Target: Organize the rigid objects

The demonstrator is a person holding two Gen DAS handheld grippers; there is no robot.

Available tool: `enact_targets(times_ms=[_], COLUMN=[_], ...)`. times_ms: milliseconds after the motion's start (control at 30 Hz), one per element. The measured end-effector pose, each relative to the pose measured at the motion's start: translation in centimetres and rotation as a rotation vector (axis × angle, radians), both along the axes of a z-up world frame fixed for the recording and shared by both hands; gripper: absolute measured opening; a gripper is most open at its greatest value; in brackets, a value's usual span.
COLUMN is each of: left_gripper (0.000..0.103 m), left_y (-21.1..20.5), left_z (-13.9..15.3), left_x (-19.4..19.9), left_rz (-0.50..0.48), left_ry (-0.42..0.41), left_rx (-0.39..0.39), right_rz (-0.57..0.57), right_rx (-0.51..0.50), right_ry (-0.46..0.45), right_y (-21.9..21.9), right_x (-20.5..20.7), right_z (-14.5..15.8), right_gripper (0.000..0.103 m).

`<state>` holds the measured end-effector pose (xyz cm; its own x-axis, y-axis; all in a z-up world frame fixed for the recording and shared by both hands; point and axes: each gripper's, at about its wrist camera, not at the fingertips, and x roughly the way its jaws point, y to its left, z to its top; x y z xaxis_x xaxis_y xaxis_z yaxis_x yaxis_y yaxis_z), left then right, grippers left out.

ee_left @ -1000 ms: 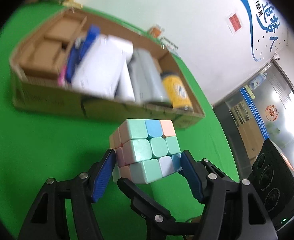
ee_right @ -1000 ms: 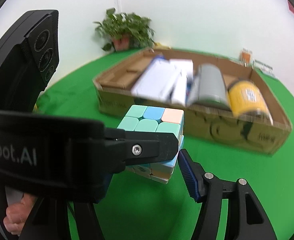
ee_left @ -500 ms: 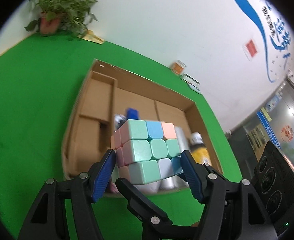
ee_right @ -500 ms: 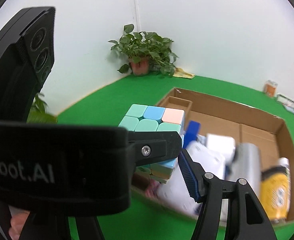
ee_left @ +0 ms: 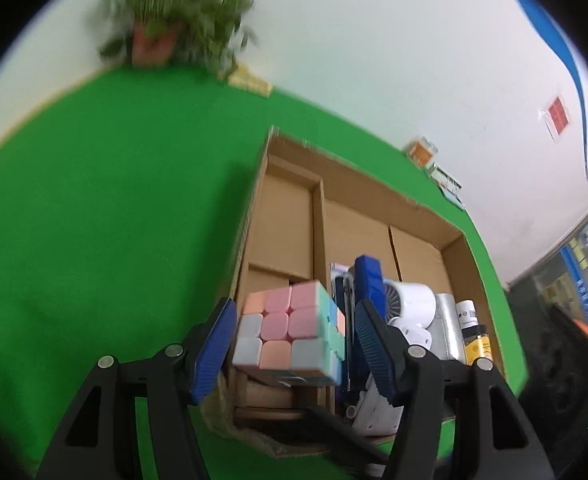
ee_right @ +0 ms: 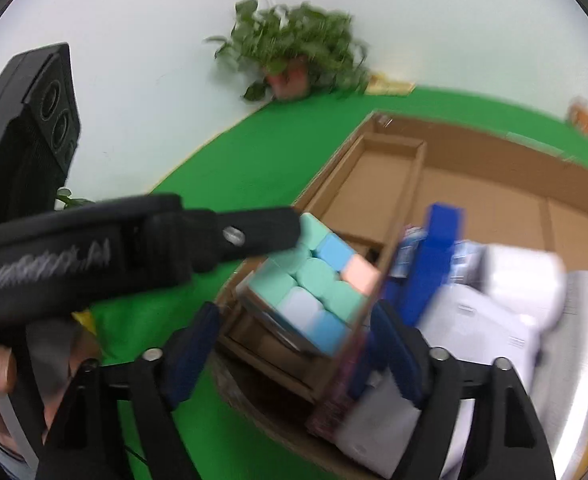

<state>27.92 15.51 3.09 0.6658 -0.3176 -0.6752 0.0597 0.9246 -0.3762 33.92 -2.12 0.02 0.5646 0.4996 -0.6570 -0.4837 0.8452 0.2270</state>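
Note:
A pastel puzzle cube (ee_left: 290, 332) sits between the blue pads of my left gripper (ee_left: 290, 344), tilted, over the near left compartment of a cardboard box (ee_left: 286, 216). There are gaps between the pads and the cube, so the jaws stand open. In the right wrist view the cube (ee_right: 314, 288) lies tilted over the box's (ee_right: 378, 184) narrow left compartment, with the left gripper's finger above it. My right gripper (ee_right: 294, 348) is open just below and around the cube, not touching it.
The box holds a blue box (ee_right: 438, 248), white items (ee_right: 506, 280), a silver can (ee_left: 448, 324) and a yellow jar (ee_left: 476, 344) on its right side. A potted plant (ee_right: 294, 60) stands at the back of the green table (ee_left: 94, 220).
Both grippers moved over the box's near left corner. The cube rolled so its pink face shows in the left wrist view, and the left jaws have widened off it.

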Motion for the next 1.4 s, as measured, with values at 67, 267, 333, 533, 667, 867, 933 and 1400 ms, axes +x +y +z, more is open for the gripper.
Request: enact_targets(times_ms=[67,267,333,533,667,867,933,1400], left_gripper=[0.066,0.087,0.089,0.090,0.089,0.090,0.090,0.090], left_y=[-0.9,-7.1,-9.0,-12.6,-13.8,-15.3,-15.8,-15.7], left_z=[1.3,2.5,2.1,0.1,0.5,0.0,-0.2,-0.6], left_x=[-2.2,-11.2,-13.4,-18.2,-20.8,-22.8,-23.4,-24.6], left_rz=[0.015,-0.005,-0.041,-0.074,-0.031,-0.047,-0.038,-0.004], left_ry=[-0.084,-0.327,-0.347,-0.304,-0.305,-0.281,-0.275,-0.260], left_rx=[0.080,0.399,0.435,0.411,0.373,0.356,0.372,0.364], right_rz=[-0.051,-0.200,-0.263,-0.384,-0.401,-0.418,-0.419,-0.433], right_rx=[-0.016,-0.210,-0.246,-0.244,-0.202,-0.182,-0.174,-0.214], right_ry=[-0.106,-0.324,-0.338,-0.222,-0.184,-0.190,-0.191,-0.208], right_y=[-2.0,-6.9,-8.6,-13.0,-15.1,-16.3,-16.6,-16.6], right_x=[-3.3,-13.0,-14.8,-19.6,-22.2,-25.3,-26.2,-27.8], right_z=[1.6,2.1,2.1,1.0,0.8,1.0,1.2,1.8], right_gripper=[0.101,0.102,0.102,0.102,0.102,0.102,0.102,0.102])
